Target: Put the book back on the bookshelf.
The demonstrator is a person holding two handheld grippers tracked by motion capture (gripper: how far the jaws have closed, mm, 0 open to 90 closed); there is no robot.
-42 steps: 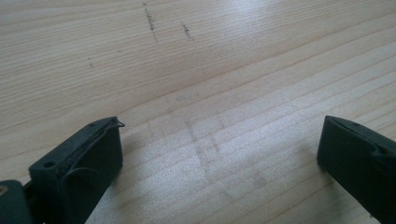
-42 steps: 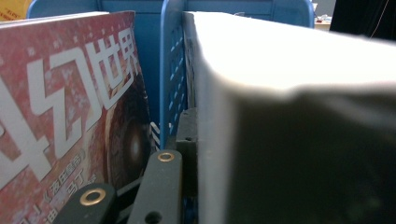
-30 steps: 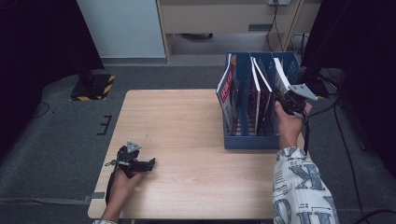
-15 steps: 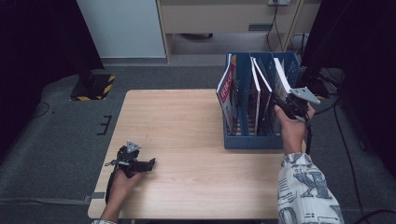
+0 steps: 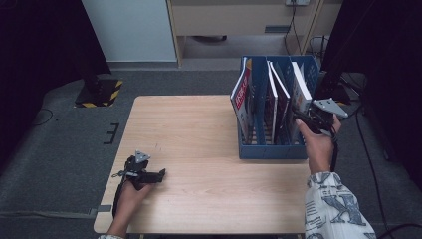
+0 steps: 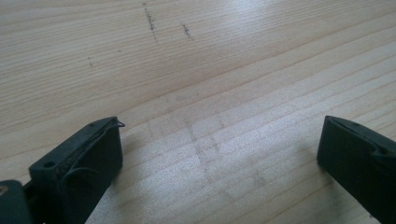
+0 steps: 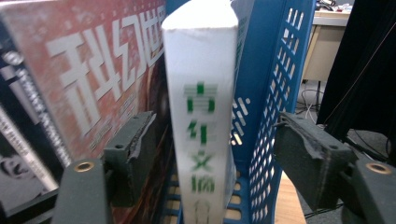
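**Releasing a white book in the blue file rack**

Standing upright in the rightmost slot of a blue file rack (image 5: 271, 149), a white book (image 7: 201, 116) with green lettering on its spine is sitting between the jaws of the right gripper (image 7: 212, 154). The jaws have just been opening and are standing clear of the book on both sides, with the rack's perforated wall also between them. A red-covered book (image 7: 93, 74) is leaning in the next slot. The rack is sitting at the table's (image 5: 189, 129) far right corner. Near the front left corner, the left gripper (image 5: 160, 174) is resting on the wood, jaws spread wide and holding nothing.
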